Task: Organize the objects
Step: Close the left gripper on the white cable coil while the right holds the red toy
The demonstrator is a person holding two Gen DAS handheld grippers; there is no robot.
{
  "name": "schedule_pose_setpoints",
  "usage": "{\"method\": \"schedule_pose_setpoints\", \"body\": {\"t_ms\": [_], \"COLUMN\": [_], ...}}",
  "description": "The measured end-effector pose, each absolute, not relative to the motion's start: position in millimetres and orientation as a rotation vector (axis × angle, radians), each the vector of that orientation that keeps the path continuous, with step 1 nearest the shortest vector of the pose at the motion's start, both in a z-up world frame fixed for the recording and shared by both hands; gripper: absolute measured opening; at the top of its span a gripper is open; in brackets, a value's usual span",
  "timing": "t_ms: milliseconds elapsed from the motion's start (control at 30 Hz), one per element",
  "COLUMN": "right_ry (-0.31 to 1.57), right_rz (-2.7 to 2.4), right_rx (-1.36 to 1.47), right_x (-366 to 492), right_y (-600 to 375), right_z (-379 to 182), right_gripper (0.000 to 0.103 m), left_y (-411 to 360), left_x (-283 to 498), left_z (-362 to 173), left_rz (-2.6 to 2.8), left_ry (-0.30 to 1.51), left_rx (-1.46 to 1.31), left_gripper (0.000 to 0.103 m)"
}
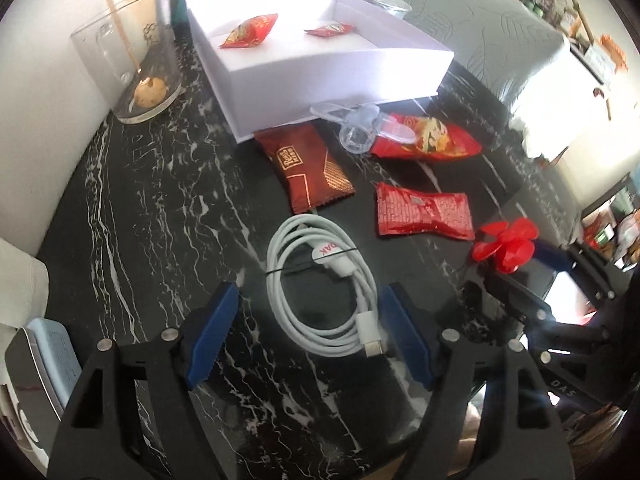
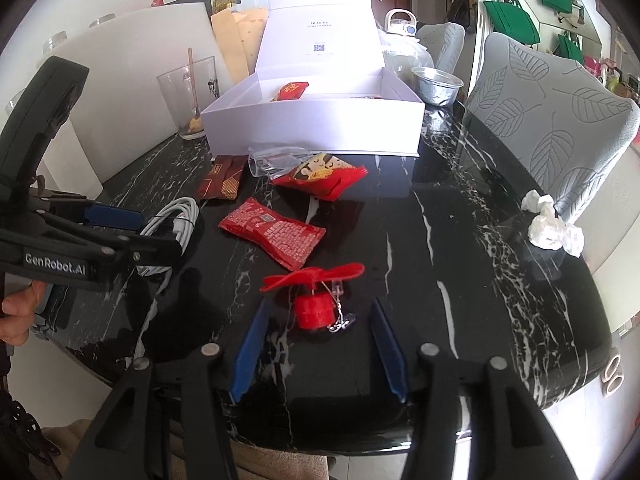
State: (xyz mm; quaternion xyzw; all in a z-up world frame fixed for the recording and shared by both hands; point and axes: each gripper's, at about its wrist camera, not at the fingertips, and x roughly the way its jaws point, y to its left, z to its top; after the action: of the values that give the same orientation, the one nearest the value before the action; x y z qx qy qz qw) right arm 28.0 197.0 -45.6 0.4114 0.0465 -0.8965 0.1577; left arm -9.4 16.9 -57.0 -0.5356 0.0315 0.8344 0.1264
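My left gripper hangs open over the black marble table, its blue fingers on either side of a coiled white cable without pressing it. My right gripper is open too, around a small red fan toy that lies free between the pads. Loose on the table are a brown packet, a red snack bag, a flat red packet and a clear plastic piece. Behind them an open white box holds two small red packets.
A glass with a cookie and a wooden stick stands left of the box. A foil bowl sits right of it, and crumpled tissue lies near the table's right edge. A leaf-patterned chair stands beyond. A hand grips the left gripper.
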Motion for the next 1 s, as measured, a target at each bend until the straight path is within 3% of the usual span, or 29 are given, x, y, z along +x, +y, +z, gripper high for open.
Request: {"method": "schedule_pose_setpoints", "body": {"t_ms": [133, 467, 700, 867, 1000], "right_ry": [0.145, 0.166, 0.194, 0.196, 0.2], "right_rz": [-2.599, -2.62, -2.622, -2.617, -2.621], "right_rx": [1.137, 1.095, 1.079, 1.071, 1.079], "right_x": [29, 27, 29, 29, 28], "right_y": [197, 192, 189, 189, 189], "right_z": [-48, -50, -51, -51, -51], "right_gripper": [0.056, 0.056, 0.055, 0.051, 0.033], "left_y": [28, 32, 28, 24, 25], "left_x": [-6, 2, 5, 1, 0], "left_z": [-61, -63, -59, -59, -58], "left_rz": [2.432, 2.46, 2.475, 2.496, 2.486], "left_ry": [0.205, 0.204, 0.196, 0.179, 0.184], "left_rx": [-1.544, -1.481, -1.462, -1.448, -1.465], "left_gripper": [0.086, 0.088, 0.067, 0.058, 0.057]}}
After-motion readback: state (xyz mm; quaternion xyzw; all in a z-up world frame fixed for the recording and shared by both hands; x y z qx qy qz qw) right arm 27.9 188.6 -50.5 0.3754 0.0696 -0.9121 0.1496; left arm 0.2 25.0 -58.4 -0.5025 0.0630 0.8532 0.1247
